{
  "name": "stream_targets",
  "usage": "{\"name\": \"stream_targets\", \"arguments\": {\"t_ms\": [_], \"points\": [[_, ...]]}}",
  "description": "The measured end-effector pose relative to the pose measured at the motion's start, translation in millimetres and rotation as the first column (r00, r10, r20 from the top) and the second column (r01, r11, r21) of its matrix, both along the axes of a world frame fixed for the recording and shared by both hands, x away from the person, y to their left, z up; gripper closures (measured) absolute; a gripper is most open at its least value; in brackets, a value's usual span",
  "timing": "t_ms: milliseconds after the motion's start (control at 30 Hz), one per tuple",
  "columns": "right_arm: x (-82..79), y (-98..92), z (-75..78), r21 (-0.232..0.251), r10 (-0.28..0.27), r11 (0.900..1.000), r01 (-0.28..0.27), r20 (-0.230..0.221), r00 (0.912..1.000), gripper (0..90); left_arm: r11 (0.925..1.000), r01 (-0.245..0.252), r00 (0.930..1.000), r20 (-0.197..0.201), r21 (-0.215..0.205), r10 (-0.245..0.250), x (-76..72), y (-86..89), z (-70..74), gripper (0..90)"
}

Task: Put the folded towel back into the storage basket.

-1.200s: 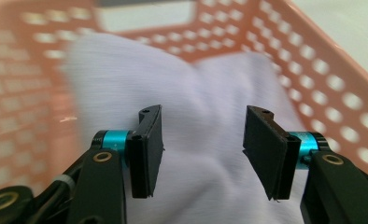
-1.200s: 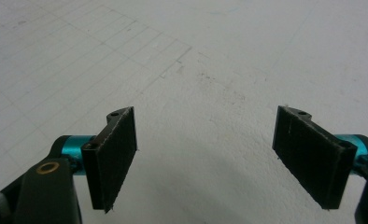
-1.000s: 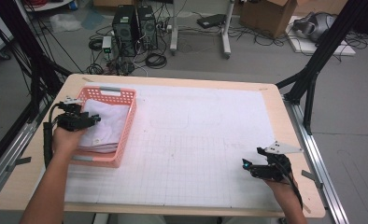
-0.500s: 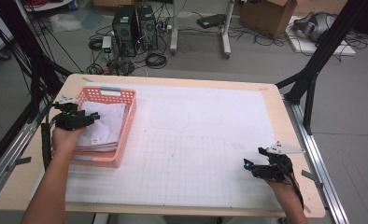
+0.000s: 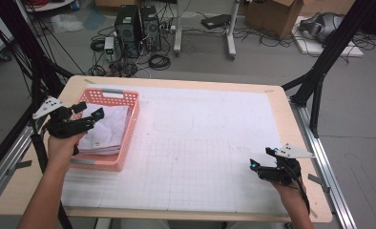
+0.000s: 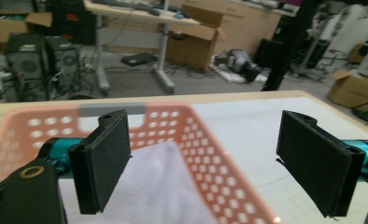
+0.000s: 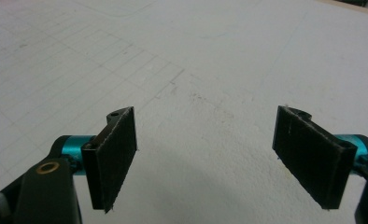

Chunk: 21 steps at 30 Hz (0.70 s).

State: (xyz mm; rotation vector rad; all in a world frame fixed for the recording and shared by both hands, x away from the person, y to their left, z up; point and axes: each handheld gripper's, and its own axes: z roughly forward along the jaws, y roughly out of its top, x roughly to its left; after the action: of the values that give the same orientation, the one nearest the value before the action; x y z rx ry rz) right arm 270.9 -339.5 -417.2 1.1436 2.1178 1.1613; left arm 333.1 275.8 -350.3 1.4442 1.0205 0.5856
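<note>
The folded white cloth (image 5: 107, 131) is lying inside the pink basket (image 5: 129, 129) at the left of the high view, resting flat on the stack already in there, with no jaw touching it. In the left gripper view the same cloth (image 6: 159, 186) is showing low in the middle of the frame, below and beyond the jaws, with the basket's perforated wall (image 6: 205, 154) running diagonally across.

The left gripper (image 5: 88, 120) is hovering over the basket's left half, and its jaws have just been opening: compared with the earlier pictures, where it was sitting lower and closer over the cloth, it is now standing higher and drawn slightly toward the left edge of the frame, jaws spread wide with nothing between them. That reads as a completed drop: the cloth is looking delivered and let go, and the hand seems to be pulling clear.

Farther out, the right gripper (image 5: 261, 164) is resting at the lower right of the high view on the white gridded mat (image 5: 200, 157), in the same spot as before, its jaws also standing apart and empty, with bare mat (image 7: 205, 93) ahead of them. The rest of the mat is carrying no further cloth, so the placing is probably finished.
</note>
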Motion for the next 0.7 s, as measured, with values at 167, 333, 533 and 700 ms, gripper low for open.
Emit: {"name": "stream_targets", "arguments": {"t_ms": [167,333,533,700], "points": [[-1.1,-1.4,0.6,0.004,-0.01,1.0,0.01,0.004,0.9999,20.7,0.9968,0.076,0.9967,0.027,0.022,-0.077,-10.7,-28.4,0.9,19.0],[-2.8,-3.4,2.0,0.005,-0.006,1.0,0.006,0.015,0.9999,20.7,0.9892,0.133,0.9899,0.041,0.062,-0.136,-16.4,-54.5,0.1,19.3],[-3.9,-6.1,2.3,0.018,-0.009,1.0,0.009,0.018,0.9998,20.6,0.9758,0.205,0.9766,0.05,0.075,-0.209,-25.3,-95.5,-5.6,19.5],[-6.8,-9.9,1.6,0.027,-0.002,1.0,0.002,0.014,0.9999,20.6,0.9656,0.249,0.9654,0.06,0.074,-0.254,-31.1,-118.0,-12.0,19.7]]}}
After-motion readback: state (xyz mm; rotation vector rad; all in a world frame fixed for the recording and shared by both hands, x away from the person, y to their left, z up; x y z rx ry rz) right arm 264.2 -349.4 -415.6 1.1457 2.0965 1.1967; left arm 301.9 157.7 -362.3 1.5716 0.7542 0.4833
